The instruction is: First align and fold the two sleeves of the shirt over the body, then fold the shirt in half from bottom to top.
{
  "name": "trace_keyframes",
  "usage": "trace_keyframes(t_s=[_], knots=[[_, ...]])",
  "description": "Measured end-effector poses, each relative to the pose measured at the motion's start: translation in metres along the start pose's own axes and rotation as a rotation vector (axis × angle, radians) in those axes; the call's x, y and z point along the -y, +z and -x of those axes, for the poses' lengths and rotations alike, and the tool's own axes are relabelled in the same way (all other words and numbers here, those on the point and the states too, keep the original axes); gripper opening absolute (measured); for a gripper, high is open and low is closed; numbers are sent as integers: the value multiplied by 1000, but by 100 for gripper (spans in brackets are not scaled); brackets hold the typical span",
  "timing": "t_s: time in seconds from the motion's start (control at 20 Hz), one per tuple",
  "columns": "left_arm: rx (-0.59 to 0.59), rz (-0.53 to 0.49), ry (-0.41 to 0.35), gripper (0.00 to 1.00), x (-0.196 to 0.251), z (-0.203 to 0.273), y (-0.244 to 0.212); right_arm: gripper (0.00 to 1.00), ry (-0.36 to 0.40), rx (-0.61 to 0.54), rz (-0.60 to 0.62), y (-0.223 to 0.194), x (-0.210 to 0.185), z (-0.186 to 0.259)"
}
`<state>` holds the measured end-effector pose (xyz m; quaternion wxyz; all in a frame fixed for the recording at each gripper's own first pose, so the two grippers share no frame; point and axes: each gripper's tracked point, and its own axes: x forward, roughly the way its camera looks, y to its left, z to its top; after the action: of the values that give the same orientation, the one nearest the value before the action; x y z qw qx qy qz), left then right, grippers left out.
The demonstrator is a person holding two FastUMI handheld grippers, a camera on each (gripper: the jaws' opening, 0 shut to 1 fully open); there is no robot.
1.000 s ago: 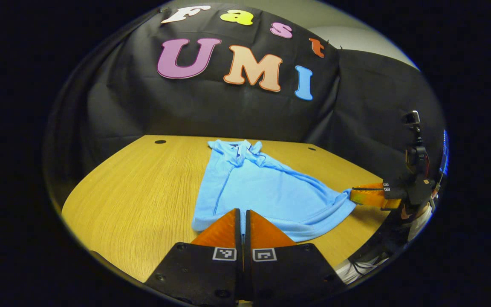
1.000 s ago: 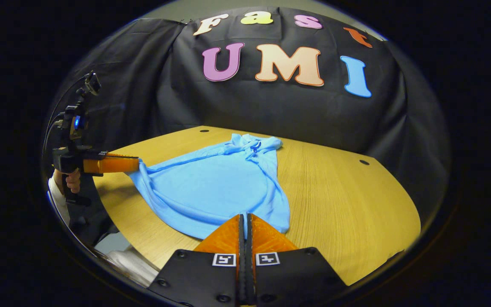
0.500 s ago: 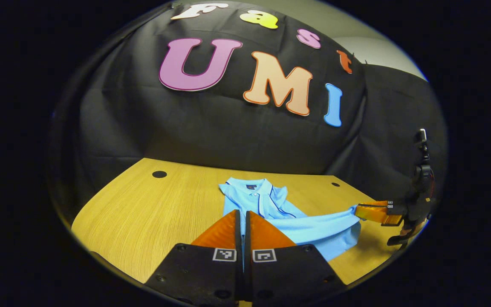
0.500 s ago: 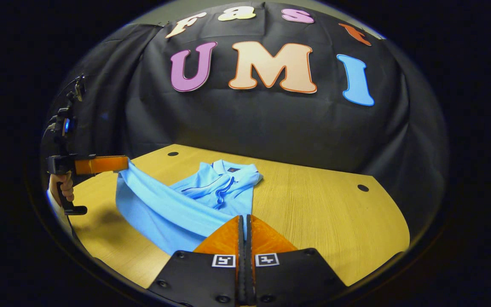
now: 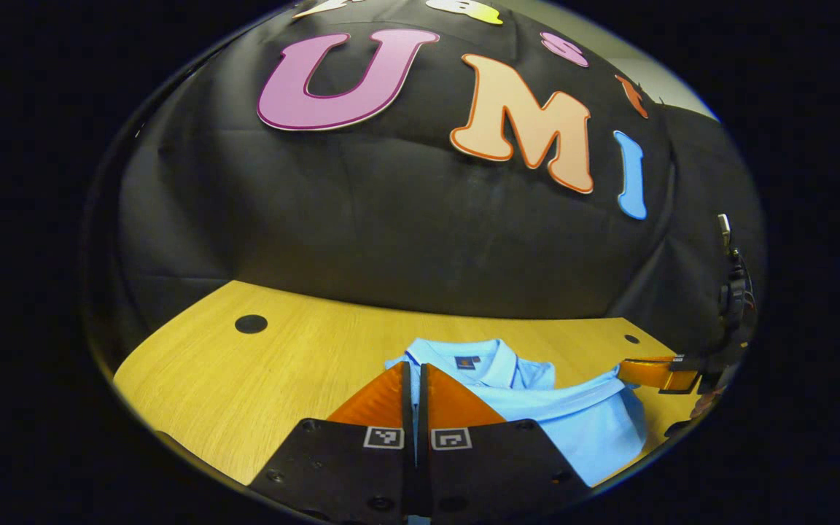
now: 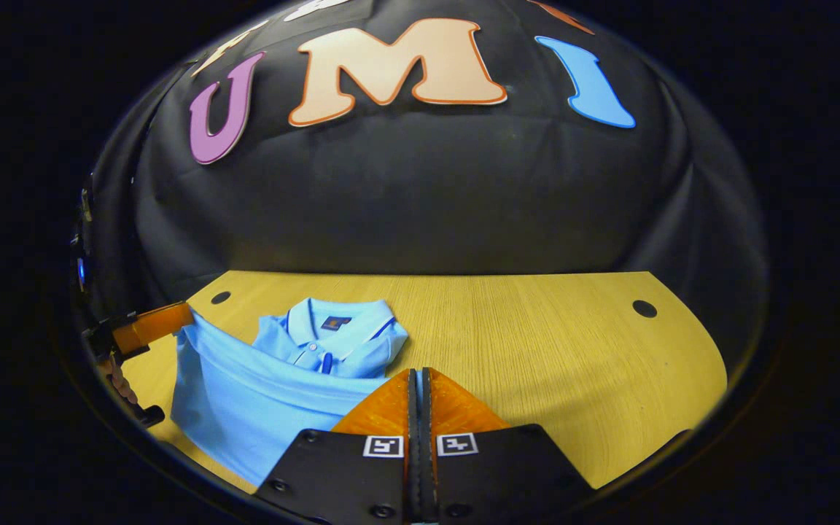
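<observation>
Light-blue shirt (image 5: 580, 423) lies on the wooden table (image 5: 245, 372), its bottom hem lifted toward the collar. In the left gripper view we see the left gripper (image 5: 414, 394) with fingers pressed together on the hem, and the right gripper at far right. The right gripper view shows the right gripper (image 6: 418, 397) likewise clamped on cloth, plus the placket below the collar (image 6: 332, 324).

Light-blue polo shirt (image 6: 274, 394), hem lifted toward collar (image 6: 318, 324)
</observation>
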<state>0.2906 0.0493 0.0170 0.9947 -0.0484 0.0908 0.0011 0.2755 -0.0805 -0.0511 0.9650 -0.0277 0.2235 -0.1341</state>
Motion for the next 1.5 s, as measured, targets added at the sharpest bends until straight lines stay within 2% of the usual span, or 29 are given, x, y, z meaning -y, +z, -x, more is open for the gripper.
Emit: trace_keyframes(t_s=[0.2,0.35,0.55,0.65,0.75,0.8,0.85,0.9,1.1,1.15,1.25,1.4,1.5], knots=[[-41,2,24,0,-9,-43,-9,2,-20,-8,-121,2,9,-39],[-74,-31,28,0,-10,-63,-25,2,-42,-1,-119,-2,13,-49],[-80,-56,43,0,-11,-68,-27,3,-30,17,-155,3,12,-48],[-54,-62,81,6,-19,-62,-16,5,-28,45,-130,12,14,-45],[-64,-66,88,18,-19,-50,-12,16,-10,55,-107,18,10,-36],[-70,-72,97,43,-20,-40,-10,44,16,57,-100,20,3,-30],[-68,-86,100,53,-20,-32,-7,71,35,65,-88,20,-2,-22],[-55,-106,110,71,-23,-21,-3,99,36,79,-62,23,-3,-17],[17,-210,96,72,-15,37,18,98,54,113,27,20,-8,37],[43,-215,81,72,-9,54,22,98,65,124,41,17,-10,52],[90,-203,54,77,2,88,26,98,83,146,72,10,-11,84],[154,-191,40,88,12,138,28,98,109,206,96,-2,-11,134],[189,-193,38,90,19,170,22,98,132,233,106,-19,-13,160]])
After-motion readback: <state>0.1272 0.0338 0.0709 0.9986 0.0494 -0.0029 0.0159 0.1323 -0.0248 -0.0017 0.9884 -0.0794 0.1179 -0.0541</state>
